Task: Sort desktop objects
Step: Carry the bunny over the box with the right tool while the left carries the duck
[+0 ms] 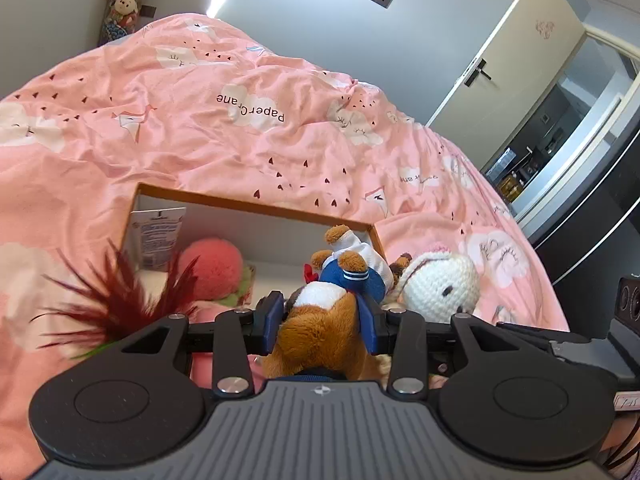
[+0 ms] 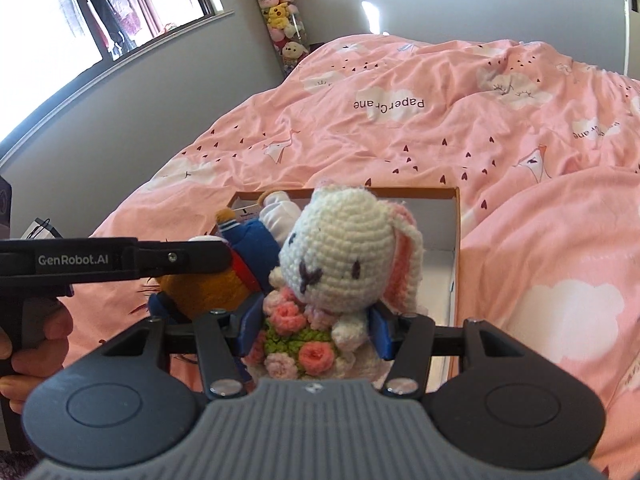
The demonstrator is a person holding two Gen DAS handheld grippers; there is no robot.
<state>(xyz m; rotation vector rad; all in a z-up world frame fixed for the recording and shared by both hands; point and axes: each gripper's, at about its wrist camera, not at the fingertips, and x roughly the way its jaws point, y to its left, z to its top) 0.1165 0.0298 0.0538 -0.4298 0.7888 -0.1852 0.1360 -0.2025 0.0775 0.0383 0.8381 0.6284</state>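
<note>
My left gripper is shut on a brown plush toy in a blue sailor top, held above the open cardboard box on the pink bed. My right gripper is shut on a white crocheted rabbit with a knitted flower bouquet. The rabbit hangs just right of the brown toy in the left wrist view. In the right wrist view the brown toy and the left gripper's body sit left of the rabbit. A pink round plush lies inside the box.
A pink quilt printed with clouds and cranes covers the bed around the box. Dark red feathers stick up at the box's left side. A tagged packet leans in the box. A tube of plush toys stands by the wall.
</note>
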